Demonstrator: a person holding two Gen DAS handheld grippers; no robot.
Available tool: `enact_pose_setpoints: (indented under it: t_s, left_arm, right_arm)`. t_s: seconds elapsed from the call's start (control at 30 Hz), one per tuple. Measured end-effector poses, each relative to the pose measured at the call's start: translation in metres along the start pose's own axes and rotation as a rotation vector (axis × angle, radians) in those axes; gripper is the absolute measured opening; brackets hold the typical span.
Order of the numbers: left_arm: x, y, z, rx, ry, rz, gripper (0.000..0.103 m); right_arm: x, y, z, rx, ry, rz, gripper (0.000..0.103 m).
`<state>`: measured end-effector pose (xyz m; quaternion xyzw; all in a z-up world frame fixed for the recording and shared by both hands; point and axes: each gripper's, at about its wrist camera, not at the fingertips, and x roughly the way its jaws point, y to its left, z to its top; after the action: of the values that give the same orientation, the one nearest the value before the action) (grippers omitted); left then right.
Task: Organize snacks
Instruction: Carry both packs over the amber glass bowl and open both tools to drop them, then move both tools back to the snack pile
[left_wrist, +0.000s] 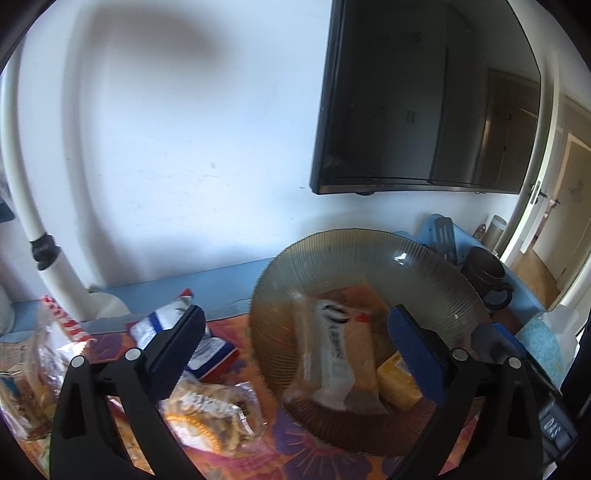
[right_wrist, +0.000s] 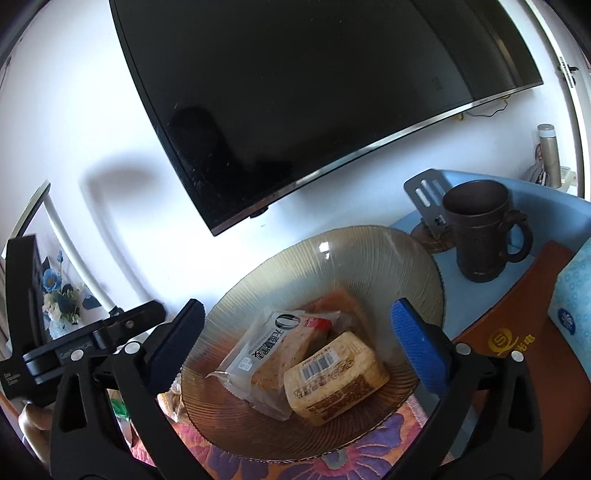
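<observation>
Ribbed amber glass plate (left_wrist: 354, 258) in left view held 3 wrapped snacks, blurred; ~4 more packets lay left on cloth. Left gripper (left_wrist: 295, 354) wide open, empty. Right view: 3 snacks on plate, rear one (right_wrist: 340, 301) half hidden; right gripper (right_wrist: 295, 350) wide open, empty.

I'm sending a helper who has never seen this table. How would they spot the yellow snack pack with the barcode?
Start at the black TV on the wall; below it sits a ribbed amber glass bowl. Inside lie wrapped snacks. The one wanted is the blocky yellow pack at the near right, barcode label on top, unlike the clear-wrapped bread slice beside it.
</observation>
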<state>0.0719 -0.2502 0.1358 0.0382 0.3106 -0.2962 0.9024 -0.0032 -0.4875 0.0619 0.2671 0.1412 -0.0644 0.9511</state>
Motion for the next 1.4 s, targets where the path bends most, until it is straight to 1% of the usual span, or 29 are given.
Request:
enact_pose_setpoints:
  t_s: [0.1,0.23,0.4,0.47,0.53,0.63,0.73,0.87,0.9,0.97,1.03,1.17,1.23,1.27,1.4]
  left_arm:
    - [-0.008,0.007,-0.001,-0.012,-0.002,0.013,0.098]
    - [-0.019,0.020,-0.005,-0.038,0.012,0.058,0.098]
    - [-0.044,0.044,-0.014,-0.065,0.006,0.162,0.098]
    - [-0.056,0.053,-0.020,-0.056,0.012,0.233,0.098]
    - [-0.068,0.063,-0.025,-0.046,0.010,0.277,0.098]
    - [-0.092,0.082,-0.031,-0.063,-0.001,0.318,0.098]
    - [-0.119,0.108,-0.039,-0.104,-0.013,0.346,0.098]
    - [-0.160,0.156,-0.054,-0.195,-0.027,0.399,0.098]
    - [-0.166,0.165,-0.057,-0.212,-0.027,0.411,0.098]
    - [-0.180,0.189,-0.069,-0.255,-0.024,0.441,0.098]
    - [-0.189,0.210,-0.082,-0.299,-0.011,0.461,0.098]
    - [-0.194,0.247,-0.115,-0.372,0.043,0.479,0.098]
    - [-0.192,0.264,-0.131,-0.398,0.080,0.487,0.098]
    - [-0.189,0.271,-0.139,-0.412,0.098,0.481,0.098]
    - [-0.183,0.288,-0.163,-0.453,0.141,0.444,0.098]
  right_arm:
    - [-0.001,-0.004,0.000,0.019,-0.007,-0.008,0.100]
    - [-0.001,-0.004,-0.002,0.026,-0.005,-0.007,0.100]
    - [-0.001,0.006,-0.003,-0.009,0.001,0.005,0.100]
    - [-0.002,0.013,-0.004,-0.018,0.013,0.024,0.100]
    - [-0.002,0.023,-0.004,-0.020,0.033,0.044,0.100]
    - [-0.009,0.050,-0.005,-0.060,0.049,0.096,0.100]
    - [-0.018,0.087,-0.009,-0.123,0.061,0.162,0.100]
    - [-0.024,0.149,-0.027,-0.260,0.100,0.275,0.100]
    - [-0.024,0.160,-0.033,-0.291,0.111,0.290,0.100]
    - [-0.018,0.192,-0.051,-0.377,0.155,0.323,0.100]
    - [-0.013,0.214,-0.068,-0.431,0.204,0.367,0.100]
    - [0.009,0.257,-0.109,-0.506,0.357,0.467,0.100]
    - [0.018,0.273,-0.127,-0.548,0.408,0.483,0.100]
    - [0.027,0.283,-0.139,-0.580,0.448,0.489,0.100]
    - [0.050,0.306,-0.172,-0.663,0.559,0.501,0.100]
